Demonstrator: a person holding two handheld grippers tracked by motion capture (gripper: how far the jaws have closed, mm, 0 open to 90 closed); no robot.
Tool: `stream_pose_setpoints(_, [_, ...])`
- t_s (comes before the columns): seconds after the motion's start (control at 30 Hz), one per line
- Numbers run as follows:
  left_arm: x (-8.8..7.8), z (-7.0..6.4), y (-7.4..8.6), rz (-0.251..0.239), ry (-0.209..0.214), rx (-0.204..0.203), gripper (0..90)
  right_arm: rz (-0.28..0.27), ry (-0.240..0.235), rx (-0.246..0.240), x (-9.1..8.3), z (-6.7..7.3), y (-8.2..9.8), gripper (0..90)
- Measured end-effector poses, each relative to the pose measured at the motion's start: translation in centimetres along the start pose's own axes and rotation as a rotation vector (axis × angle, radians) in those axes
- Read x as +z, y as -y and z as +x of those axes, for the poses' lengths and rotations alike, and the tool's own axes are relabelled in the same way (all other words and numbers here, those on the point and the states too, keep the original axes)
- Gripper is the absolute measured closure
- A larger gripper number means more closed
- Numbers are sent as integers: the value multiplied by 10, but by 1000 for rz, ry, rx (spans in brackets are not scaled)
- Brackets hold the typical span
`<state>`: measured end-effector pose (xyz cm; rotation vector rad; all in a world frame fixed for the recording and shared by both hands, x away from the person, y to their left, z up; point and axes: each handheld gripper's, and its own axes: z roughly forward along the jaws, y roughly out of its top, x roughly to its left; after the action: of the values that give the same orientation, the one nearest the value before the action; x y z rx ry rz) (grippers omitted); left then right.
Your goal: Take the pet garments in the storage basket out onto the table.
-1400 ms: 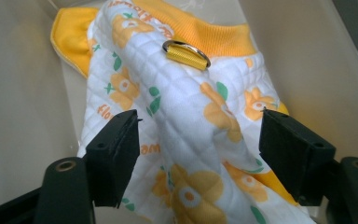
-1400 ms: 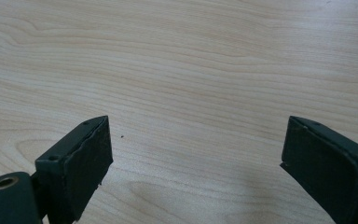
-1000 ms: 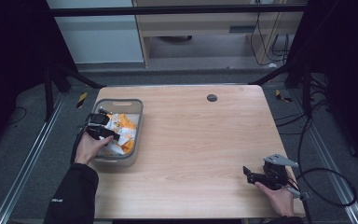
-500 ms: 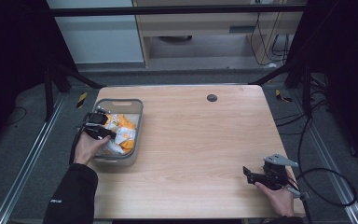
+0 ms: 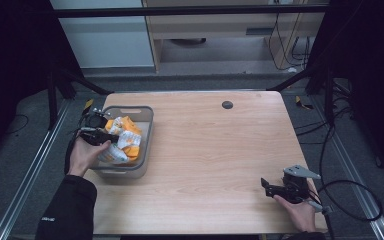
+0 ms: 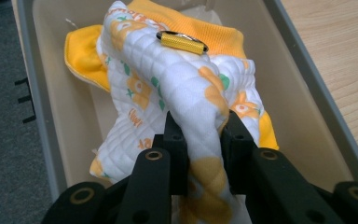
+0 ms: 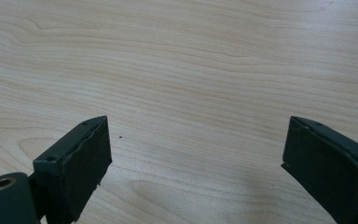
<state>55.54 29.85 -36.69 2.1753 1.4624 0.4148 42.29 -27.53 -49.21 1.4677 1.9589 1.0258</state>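
**Clerk:** Tongs, left gripper (image 6: 199,135): black jaws have just been closing and now pinch a fold of the white quilted cloth with orange and green print (image 6: 177,88), which sits in the grey plastic bin (image 5: 147,120) at the table's left edge. Tongs, right gripper (image 7: 196,163): jaws wide apart, nothing between them, hovering over bare wood near the front right corner of the light wooden table (image 5: 220,150).

**Checker:** Handling note for the lift?

**Clerk:** Judged: raise straight up, clear of the bin wall, keeping the pinch firm; the fold is thick and could slip.

**Checker:** Obstructions?

**Clerk:** Item: small yellow knurled cylinder (image 6: 182,41) resting on the cloth; it may roll off as the cloth rises. Item: plain orange fabric (image 6: 205,25) beneath, likely to drag along. Item: round dark grommet (image 5: 227,104) near the far edge, well apart.
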Motion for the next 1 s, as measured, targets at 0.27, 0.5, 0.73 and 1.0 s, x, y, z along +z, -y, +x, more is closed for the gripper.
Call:
stream_pose_setpoints(0.27, [-12,-3,-5,-23,-3,17,756,3,-1,2,0,0,0,79])
stream_pose_setpoints(0.5, [-18,-2,-6,-35,-1,19,757,2,1,-4,0,0,0,79])
stream_pose_setpoints(0.73, [-28,-3,-9,-57,-1,31,759,0,-2,3,0,1,0,80])
stream_pose_setpoints(1.0, [-38,-8,-9,-76,7,44,760,-2,-2,1,0,1,0,80])
